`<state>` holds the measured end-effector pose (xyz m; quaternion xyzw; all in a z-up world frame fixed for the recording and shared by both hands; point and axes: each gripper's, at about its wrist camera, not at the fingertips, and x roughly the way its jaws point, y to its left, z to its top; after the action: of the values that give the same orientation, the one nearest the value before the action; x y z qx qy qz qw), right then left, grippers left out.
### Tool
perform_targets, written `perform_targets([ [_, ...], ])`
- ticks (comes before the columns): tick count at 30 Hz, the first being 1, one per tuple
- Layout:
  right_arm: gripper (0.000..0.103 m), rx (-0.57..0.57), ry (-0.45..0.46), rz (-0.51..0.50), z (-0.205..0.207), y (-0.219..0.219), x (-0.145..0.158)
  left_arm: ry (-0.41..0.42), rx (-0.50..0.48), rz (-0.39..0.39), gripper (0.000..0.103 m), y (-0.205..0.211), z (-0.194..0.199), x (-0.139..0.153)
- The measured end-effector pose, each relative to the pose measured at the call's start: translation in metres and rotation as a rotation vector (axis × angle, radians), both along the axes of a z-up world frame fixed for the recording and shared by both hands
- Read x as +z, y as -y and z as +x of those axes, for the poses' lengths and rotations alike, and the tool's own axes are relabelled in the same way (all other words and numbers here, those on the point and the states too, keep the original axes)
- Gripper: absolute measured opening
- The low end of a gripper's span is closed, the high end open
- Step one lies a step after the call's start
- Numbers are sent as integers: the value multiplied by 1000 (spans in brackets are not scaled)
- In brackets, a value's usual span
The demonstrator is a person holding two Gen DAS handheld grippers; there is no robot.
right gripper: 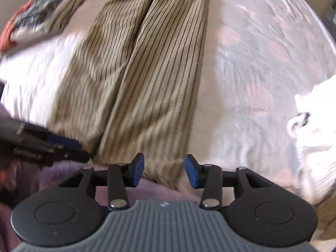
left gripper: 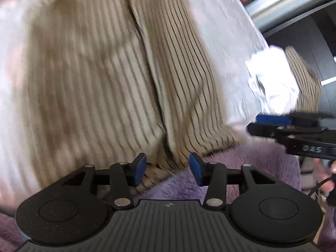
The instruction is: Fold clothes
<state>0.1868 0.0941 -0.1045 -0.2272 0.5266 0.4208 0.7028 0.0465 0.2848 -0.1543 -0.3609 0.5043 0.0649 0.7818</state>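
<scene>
Two hand-held tongs above a bed, both angled steeply downward. The left gripper (left gripper: 167,169) has its jaws parted about halfway, and its blue pads (left gripper: 140,169) clasp nothing; the near hem of the striped trousers (left gripper: 109,84) lies just beyond and between the fingertips, not pressed by either pad. The right gripper (right gripper: 164,171) is likewise part-open and empty, its blue pads (right gripper: 139,169) standing apart over the hem of the nearer trouser leg. Each tool shows a ribbed grey body, black round-ended link arms with silver pivot pins, and flat rectangular pads. In the left wrist view the right gripper enters from the right, near the outer edge of the trousers; in the right wrist view the left gripper (right gripper: 69,147) enters from the left, at the opposite hem corner. The trousers, tan cloth with thin dark lengthwise stripes, are spread flat with the two legs side by side and run away from both tongs toward the waistband. They rest on a pale sheet (right gripper: 252,63) with faint pink spots, softly wrinkled. Beneath both tongs is a purple plush blanket (left gripper: 241,168), fuzzy in texture. To the right of the right gripper lies a crumpled white garment (right gripper: 315,136); far ahead on its left is a stack of folded clothes (right gripper: 35,21), blurred.
</scene>
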Motion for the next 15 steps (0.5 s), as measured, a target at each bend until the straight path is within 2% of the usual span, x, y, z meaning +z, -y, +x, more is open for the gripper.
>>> perform_targets([
  [2, 52, -54, -23, 42, 0, -8, -12, 8, 68, 71, 43, -9, -9, 8],
  [5, 53, -108, 12, 24, 2, -18, -28, -2, 189, 164, 45, -24, -25, 14],
  [7, 62, -144, 37, -5, 5, -24, -39, -16, 269, 217, 48, -35, -35, 16],
  [9, 63, -193, 22, -38, 14, -26, -46, -53, 324, 230, 48, -49, -44, 11],
  [11, 66, -209, 0, -50, 22, -28, -47, -110, 363, 209, 50, -63, -48, 3],
  [15, 78, -202, 32, -127, 34, -40, -54, -182, 360, 133, 50, -80, -55, -15],
])
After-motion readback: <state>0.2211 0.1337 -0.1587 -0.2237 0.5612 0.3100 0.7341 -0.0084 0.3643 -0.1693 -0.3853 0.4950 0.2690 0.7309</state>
